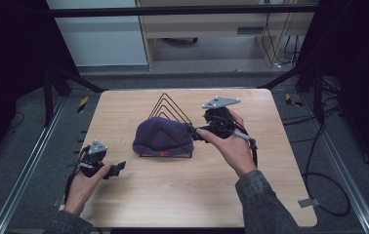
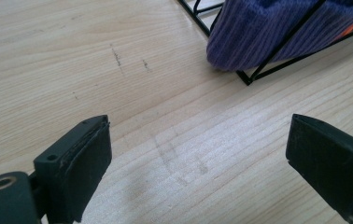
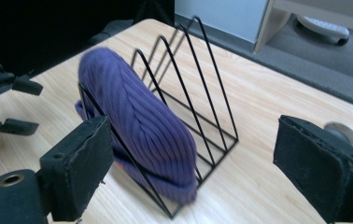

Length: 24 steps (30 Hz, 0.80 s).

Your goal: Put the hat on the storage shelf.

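Purple ribbed knit beanie (image 1: 162,136) sits in the front slot of a black wire file rack (image 1: 172,108) near the middle of the light wood table (image 1: 182,195), leaning against the front triangular divider; the back dividers stand bare. Small orange-red tag at the beanie's lower edge, writing too small to read. Left gripper (image 1: 119,167) held low over the table's near left, apart from the rack, jaws wide open with nothing between them; in the left gripper view bare wood with faint scuff marks lies between the pads (image 2: 87,161), rack corner and beanie edge ahead on the right. Right gripper (image 1: 192,130) just beside the rack's right end, jaws spread wide, not gripping; in the right gripper view the beanie and rack sit between and beyond the open pads (image 3: 83,165), no contact. Round silver disc (image 3: 340,131) on the table by the right pad. Floor around: cables, yellow-black tape marks, cabinet behind.
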Each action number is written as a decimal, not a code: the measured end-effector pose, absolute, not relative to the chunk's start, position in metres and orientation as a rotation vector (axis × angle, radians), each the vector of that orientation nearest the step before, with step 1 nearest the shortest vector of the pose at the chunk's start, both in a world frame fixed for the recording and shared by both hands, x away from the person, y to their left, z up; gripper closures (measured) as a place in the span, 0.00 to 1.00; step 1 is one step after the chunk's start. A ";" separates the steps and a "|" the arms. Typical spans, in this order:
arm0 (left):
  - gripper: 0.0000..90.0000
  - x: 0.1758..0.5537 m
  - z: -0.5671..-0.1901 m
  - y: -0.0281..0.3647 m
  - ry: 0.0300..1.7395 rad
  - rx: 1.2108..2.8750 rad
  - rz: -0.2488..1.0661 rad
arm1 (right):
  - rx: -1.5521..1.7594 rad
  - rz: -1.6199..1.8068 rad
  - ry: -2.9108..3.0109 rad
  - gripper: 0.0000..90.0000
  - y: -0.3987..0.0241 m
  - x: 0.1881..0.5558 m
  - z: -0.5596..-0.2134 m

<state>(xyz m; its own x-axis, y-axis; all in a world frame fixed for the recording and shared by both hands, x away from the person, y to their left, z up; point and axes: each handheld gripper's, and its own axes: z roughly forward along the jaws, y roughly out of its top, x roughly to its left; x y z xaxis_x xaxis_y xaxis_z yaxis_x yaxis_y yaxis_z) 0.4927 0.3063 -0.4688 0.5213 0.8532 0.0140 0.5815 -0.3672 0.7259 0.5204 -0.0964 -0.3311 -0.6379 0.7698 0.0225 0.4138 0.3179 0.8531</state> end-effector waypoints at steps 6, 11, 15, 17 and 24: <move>0.07 0.494 -0.472 0.307 1.165 2.089 0.509 | 1.131 1.217 2.196 0.13 -0.140 0.509 -0.358; 0.06 0.494 -0.474 0.304 1.150 2.111 0.509 | 1.198 1.181 2.227 0.13 -0.161 0.502 -0.386; 0.05 0.496 -0.478 0.306 1.139 2.135 0.500 | 1.255 1.156 2.227 0.16 -0.176 0.500 -0.406; 0.05 0.496 -0.479 0.306 1.147 2.139 0.493 | 1.285 1.127 2.227 0.17 -0.184 0.499 -0.417; 0.05 0.498 -0.482 0.305 1.176 2.172 0.482 | 1.368 1.065 2.221 0.16 -0.202 0.498 -0.446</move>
<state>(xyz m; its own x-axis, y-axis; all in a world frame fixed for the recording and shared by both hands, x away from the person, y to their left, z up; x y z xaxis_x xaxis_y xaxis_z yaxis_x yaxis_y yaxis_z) 0.4976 0.3048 -0.4824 0.5379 0.8426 0.0263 0.6185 -0.4156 0.6668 0.4982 -0.2025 -0.4465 -0.4885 0.8661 0.1065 0.6252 0.2622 0.7351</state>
